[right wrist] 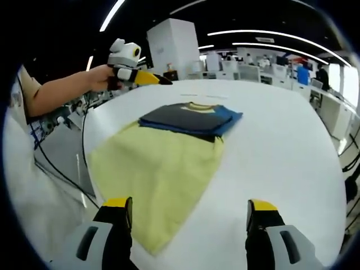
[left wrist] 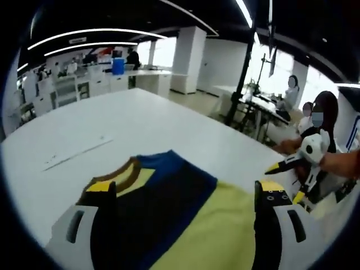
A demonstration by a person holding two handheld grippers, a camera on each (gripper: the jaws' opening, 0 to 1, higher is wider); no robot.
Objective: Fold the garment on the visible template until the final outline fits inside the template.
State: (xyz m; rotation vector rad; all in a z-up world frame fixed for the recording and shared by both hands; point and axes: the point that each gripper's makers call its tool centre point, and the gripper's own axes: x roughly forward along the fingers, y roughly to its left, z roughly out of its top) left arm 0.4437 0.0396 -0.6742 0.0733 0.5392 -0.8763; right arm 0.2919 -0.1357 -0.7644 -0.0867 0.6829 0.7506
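A garment lies flat on the white table (left wrist: pixel 140 121), with a pale yellow body (right wrist: pixel 163 163), a navy and blue upper part (right wrist: pixel 191 119) and a brown and yellow collar (left wrist: pixel 121 174). My left gripper (left wrist: pixel 185 194) is open just over the garment, its jaws spread across the navy and yellow cloth, holding nothing. My right gripper (right wrist: pixel 188 205) is open at the yellow hem end, one jaw over the cloth and one over bare table. The right gripper (left wrist: pixel 287 181) comes in from the right, held by a hand. The left gripper (right wrist: pixel 160 80) is above the table's far left edge.
Faint line marks (left wrist: pixel 79 153) cross the table beyond the collar. A person's arm (right wrist: pixel 62 90) reaches in at the left, with a cable (right wrist: pixel 62 169) hanging below the table edge. A black pole (left wrist: pixel 241 73), desks and seated people (left wrist: pixel 320 118) stand beyond the table.
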